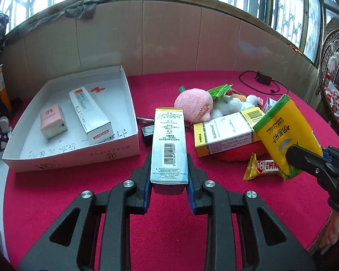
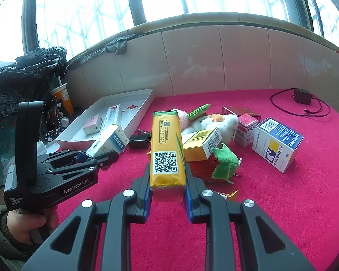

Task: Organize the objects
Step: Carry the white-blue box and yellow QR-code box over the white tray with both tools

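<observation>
Clamped in my left gripper [image 1: 169,180] is a silver carton [image 1: 169,144], my right gripper [image 2: 167,187] pinching a yellow tissue pack [image 2: 166,149]; next, I judge, carry the carton left into the white tray [image 1: 133,113].

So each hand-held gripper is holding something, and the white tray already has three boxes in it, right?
Not quite: the white tray holds two boxes, the pink box and the long white box, as the left wrist view shows. Each hand-held gripper does hold something.
</observation>
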Motion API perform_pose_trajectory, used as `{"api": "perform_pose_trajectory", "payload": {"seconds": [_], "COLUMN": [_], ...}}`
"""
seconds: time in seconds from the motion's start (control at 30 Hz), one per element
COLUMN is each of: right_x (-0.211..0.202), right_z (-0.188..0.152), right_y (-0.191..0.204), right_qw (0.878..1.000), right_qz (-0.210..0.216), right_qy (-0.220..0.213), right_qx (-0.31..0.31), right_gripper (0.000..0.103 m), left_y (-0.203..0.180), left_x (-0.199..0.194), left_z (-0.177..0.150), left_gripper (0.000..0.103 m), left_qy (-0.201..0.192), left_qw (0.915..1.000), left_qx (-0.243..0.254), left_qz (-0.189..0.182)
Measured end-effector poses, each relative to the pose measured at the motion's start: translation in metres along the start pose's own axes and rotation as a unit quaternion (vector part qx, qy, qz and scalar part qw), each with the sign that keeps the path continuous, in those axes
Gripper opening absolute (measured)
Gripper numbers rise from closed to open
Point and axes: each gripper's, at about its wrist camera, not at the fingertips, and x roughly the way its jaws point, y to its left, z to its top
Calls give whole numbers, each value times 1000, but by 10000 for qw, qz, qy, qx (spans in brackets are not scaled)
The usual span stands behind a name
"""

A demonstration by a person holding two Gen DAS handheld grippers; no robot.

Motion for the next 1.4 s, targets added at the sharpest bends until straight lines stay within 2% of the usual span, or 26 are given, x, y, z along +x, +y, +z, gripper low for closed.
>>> {"api": "perform_pose_trajectory", "payload": {"seconds": [0.6, 1.4], "right_x": [-8, -4], "right_z": [5, 2], "right_y": [4, 9], "right_qw": [9997, 9999], "right_qz": [-97, -86], "right_qy": [-199, -123], "right_qx": [91, 36], "right_gripper": [23, 23], "left_y": [27, 49], "left_x": [-24, -28], "left_z": [4, 1], "left_gripper": [25, 25], "left_qy": [-358, -383], "left_qw": [9983, 9954], "left_qx": [-418, -799], "left_qz": [199, 354]}}
